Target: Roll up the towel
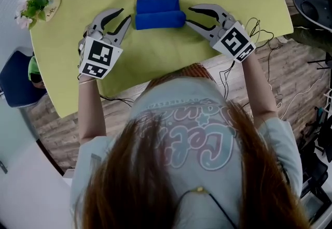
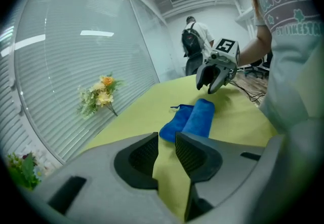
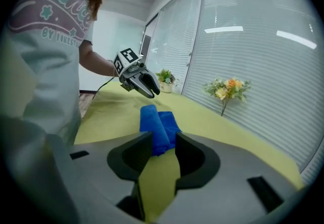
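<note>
Long hair (image 1: 155,191) and a pale printed shirt (image 1: 192,119) filled the bottom of the head view, with both forearms reaching out over the yellow-green desk (image 1: 155,54). At the far left corner of the desk stood a small pot of flowers (image 1: 32,5).

Next came the left tongs (image 1: 123,15), their marker cube (image 1: 98,57) facing up and their tips just beside the left end of the towel (image 1: 158,13), not touching it as far as could be seen. In the left gripper view the left tongs (image 2: 166,144) stood released, pads apart, with only bare desk between them; the towel (image 2: 195,119) lay a little beyond.

The blue towel sat in the middle of the desk between the two tongs. Its near part was a tight roll, lying crosswise to the person; a flatter part with a small loop lay against the far side of the roll.

To the right, the right tongs (image 1: 189,15) pointed at the towel's right end, tips just beside it. In the right gripper view the right tongs (image 3: 163,149) were released too. The pads were parted, and the end of the roll (image 3: 159,129) showed through the gap without being pressed by either pad. Black cables (image 1: 259,33) trailed off the desk's right edge.
</note>
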Demonstrator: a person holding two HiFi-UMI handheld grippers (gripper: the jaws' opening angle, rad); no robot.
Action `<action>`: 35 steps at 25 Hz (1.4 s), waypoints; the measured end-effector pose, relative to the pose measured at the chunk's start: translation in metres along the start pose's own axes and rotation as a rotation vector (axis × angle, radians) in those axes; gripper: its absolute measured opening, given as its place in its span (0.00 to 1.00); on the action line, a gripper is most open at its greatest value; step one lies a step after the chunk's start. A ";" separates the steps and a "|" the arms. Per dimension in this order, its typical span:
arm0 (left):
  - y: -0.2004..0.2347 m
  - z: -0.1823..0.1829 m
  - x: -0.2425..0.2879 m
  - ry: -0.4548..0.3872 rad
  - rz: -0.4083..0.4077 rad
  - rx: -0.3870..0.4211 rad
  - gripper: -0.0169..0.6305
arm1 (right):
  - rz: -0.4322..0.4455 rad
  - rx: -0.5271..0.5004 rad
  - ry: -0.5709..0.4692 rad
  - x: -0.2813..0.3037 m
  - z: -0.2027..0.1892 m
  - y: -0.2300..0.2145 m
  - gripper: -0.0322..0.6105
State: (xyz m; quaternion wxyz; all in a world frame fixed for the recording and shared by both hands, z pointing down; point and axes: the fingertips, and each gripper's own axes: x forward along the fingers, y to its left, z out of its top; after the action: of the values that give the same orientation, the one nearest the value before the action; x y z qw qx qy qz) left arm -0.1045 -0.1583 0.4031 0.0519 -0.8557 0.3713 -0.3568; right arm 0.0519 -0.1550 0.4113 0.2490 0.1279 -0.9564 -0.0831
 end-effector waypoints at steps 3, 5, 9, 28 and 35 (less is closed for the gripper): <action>-0.021 0.004 -0.007 -0.036 -0.063 0.045 0.17 | 0.012 -0.077 0.003 0.000 0.004 0.018 0.27; -0.037 0.004 -0.005 -0.039 -0.107 0.083 0.17 | 0.035 -0.129 0.024 0.005 0.005 0.029 0.27; -0.061 0.000 0.007 0.002 -0.166 0.170 0.17 | 0.069 -0.177 0.076 0.018 -0.002 0.040 0.26; -0.062 -0.014 0.029 0.095 -0.192 0.235 0.16 | 0.002 -0.264 0.126 0.031 -0.014 0.030 0.15; -0.088 -0.006 0.012 0.091 -0.311 0.111 0.14 | 0.163 -0.131 0.108 0.008 -0.014 0.049 0.15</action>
State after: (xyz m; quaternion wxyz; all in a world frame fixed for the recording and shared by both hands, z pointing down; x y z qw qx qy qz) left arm -0.0499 -0.1019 0.4456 0.0263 -0.8816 0.2163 -0.4187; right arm 0.0421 -0.1123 0.4376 0.3141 0.0372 -0.9413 -0.1179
